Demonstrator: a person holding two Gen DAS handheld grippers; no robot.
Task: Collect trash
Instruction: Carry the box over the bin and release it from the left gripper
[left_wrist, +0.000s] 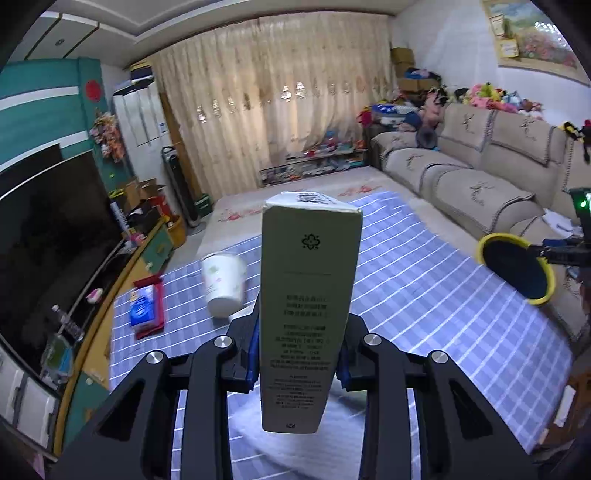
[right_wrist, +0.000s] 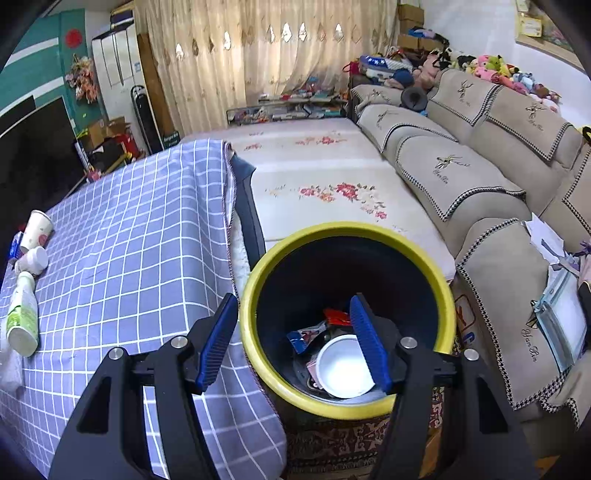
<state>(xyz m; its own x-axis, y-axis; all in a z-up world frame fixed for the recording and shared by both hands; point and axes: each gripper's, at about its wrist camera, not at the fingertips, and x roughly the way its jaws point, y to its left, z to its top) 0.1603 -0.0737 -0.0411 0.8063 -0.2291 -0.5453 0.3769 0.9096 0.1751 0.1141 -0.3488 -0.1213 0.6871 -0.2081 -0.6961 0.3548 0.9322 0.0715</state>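
Left claw carrying box clear of worktop; bin held by right claw.

The left claw grips a tall pale-green printed cardboard box low on its sides, above the blue-checked cloth worktop. The right claw clamps the rim of the yellow-rimmed dark round bin, which holds trash. Risk: the box is top-heavy in this low grip and may pivot or slip; a white paper cup remains uncollected.
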